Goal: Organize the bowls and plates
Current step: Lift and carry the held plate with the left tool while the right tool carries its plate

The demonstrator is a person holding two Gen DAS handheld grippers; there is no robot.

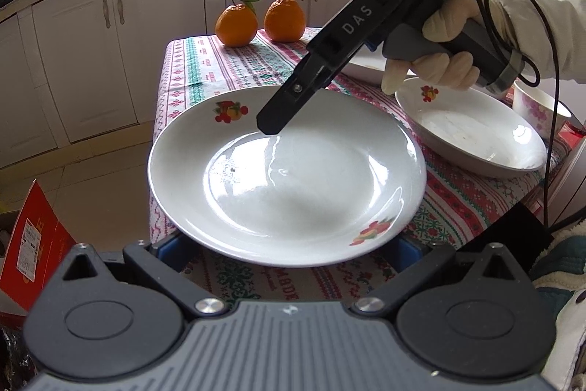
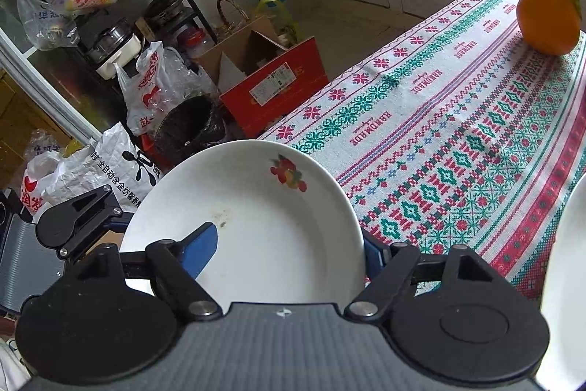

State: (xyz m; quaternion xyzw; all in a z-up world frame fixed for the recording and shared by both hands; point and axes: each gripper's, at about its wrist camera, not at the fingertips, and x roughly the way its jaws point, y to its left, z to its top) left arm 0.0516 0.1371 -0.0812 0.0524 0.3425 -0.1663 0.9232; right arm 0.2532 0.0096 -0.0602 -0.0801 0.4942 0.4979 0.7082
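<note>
A white plate with fruit prints sits at the near left corner of the patterned tablecloth. My left gripper is open, its blue pads under the plate's near rim on both sides. My right gripper reaches in from the upper right, its tip over the plate's far inner part. In the right wrist view the same plate lies between that gripper's spread jaws, one blue pad over the plate and the other outside the rim. A second white plate lies to the right.
Two oranges stand at the table's far edge; one also shows in the right wrist view. A floral bowl and a white dish are at the right. A red box and bags crowd the floor on the left.
</note>
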